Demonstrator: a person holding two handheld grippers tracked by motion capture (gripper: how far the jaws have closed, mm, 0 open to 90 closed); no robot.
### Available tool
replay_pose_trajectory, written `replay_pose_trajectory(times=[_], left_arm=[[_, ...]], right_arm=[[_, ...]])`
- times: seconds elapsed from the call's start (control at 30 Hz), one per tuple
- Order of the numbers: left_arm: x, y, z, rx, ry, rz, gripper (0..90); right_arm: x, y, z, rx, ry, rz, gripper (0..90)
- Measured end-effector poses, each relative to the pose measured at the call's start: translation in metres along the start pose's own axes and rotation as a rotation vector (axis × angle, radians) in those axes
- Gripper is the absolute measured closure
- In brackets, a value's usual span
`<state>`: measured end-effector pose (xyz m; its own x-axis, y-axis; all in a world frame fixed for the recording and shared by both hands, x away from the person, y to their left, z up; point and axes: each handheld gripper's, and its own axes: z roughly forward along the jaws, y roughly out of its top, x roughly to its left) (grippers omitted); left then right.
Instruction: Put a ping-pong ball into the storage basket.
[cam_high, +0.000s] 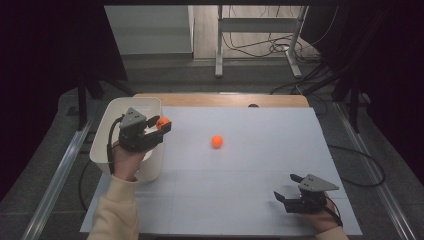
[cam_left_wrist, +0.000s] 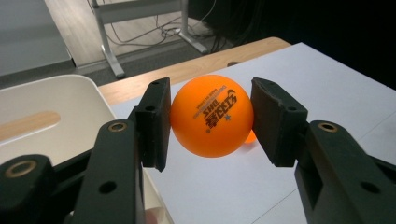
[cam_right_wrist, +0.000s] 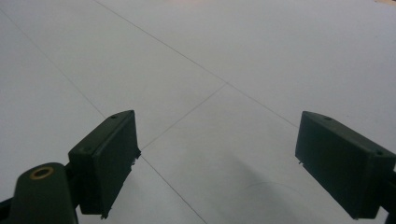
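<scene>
An orange ping-pong ball (cam_left_wrist: 211, 115) with dark print is clamped between the jaws of my left gripper (cam_high: 163, 124), which is shut on it. In the high view this held ball (cam_high: 162, 123) hangs just at the right rim of the white bin (cam_high: 116, 107). A second orange ball (cam_high: 217, 141) rests on the white table sheet near the middle, and its edge peeks out behind the right jaw as a sliver of orange ball (cam_left_wrist: 251, 136). My right gripper (cam_high: 286, 188) sits low at the front right, open, nothing between its jaws (cam_right_wrist: 217, 163).
The white bin (cam_left_wrist: 56, 100) stands on the table's left side, with a slot handle in its wall. A wooden table edge (cam_high: 220, 99) runs along the back. Beyond it are a metal frame leg (cam_high: 219, 45) and loose cables (cam_high: 280, 47) on the floor.
</scene>
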<state>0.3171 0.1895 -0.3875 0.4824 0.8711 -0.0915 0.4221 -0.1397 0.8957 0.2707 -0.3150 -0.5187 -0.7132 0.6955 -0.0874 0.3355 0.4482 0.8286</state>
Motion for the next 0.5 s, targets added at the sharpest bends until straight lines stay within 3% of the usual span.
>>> replay_pose_trajectory(times=[0.5], left_arm=[[0.016,0.009,0.016,0.056,0.041,-0.02,50.2]], right_arm=[[0.0,0.0,0.0,-0.01,0.008,0.004,13.5]])
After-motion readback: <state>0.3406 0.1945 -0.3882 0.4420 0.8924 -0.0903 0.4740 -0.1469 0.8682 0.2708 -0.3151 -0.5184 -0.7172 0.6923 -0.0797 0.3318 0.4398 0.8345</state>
